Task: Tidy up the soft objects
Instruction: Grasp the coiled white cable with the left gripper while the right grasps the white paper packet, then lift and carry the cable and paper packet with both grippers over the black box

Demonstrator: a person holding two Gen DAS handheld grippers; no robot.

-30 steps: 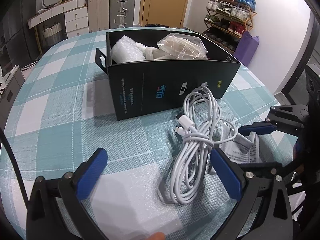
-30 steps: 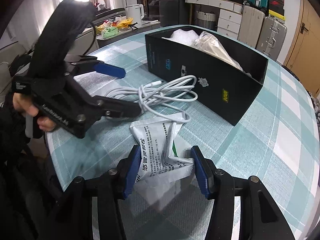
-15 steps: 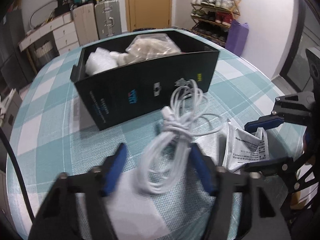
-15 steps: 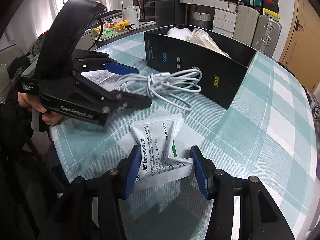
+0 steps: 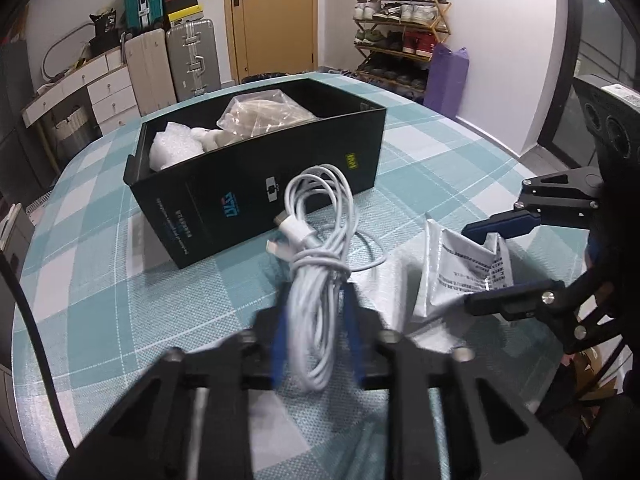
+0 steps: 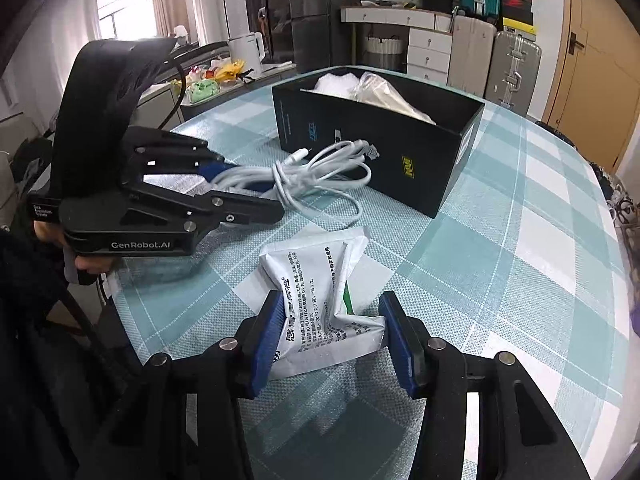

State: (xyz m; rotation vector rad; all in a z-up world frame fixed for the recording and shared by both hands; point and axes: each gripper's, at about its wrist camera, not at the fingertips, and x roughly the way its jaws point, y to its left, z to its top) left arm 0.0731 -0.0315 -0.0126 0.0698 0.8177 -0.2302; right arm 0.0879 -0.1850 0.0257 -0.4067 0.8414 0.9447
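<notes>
My left gripper is shut on a coiled white cable and holds it just above the checked tablecloth; it also shows in the right wrist view with the cable hanging from it. My right gripper is shut on a crumpled white packet with printed text; the packet and gripper show at the right of the left wrist view. A black open box stands behind, with bubble wrap and a clear plastic bag inside.
The round table has a teal and white checked cloth. Beyond it stand suitcases, white drawers, a shoe rack and a purple bag. A kettle and snacks sit on a counter at left.
My left gripper has closed on the white cable and lifted it off the cloth. My right gripper still grips the packet.
</notes>
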